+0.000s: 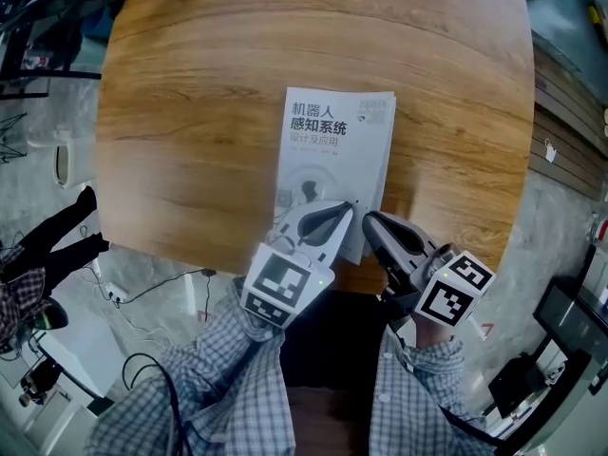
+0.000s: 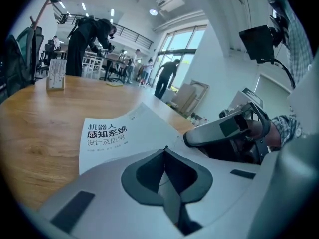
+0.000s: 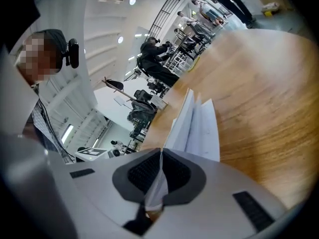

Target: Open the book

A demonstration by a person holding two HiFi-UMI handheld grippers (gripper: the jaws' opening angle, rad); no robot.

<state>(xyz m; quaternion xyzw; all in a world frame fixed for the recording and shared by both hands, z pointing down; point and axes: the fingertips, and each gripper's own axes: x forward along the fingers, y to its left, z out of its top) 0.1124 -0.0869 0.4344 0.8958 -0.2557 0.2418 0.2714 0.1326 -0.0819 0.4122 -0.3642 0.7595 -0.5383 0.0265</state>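
One thin paperback book (image 1: 332,150) lies flat near the table's (image 1: 190,112) 6 o'clock edge: light, floppy, easily creased, best taken at its free corner. Your right gripper (image 1: 366,218) is clamped on leaves there. Your left gripper (image 1: 349,208), jaws together, seemingly pinches paper too. Smooth wood; busy office beyond.

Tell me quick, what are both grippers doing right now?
Left gripper: closed, fingers pinching a thin sheet at the corner of the book.
Right gripper: closed, pinching a sheet at the book's edge.
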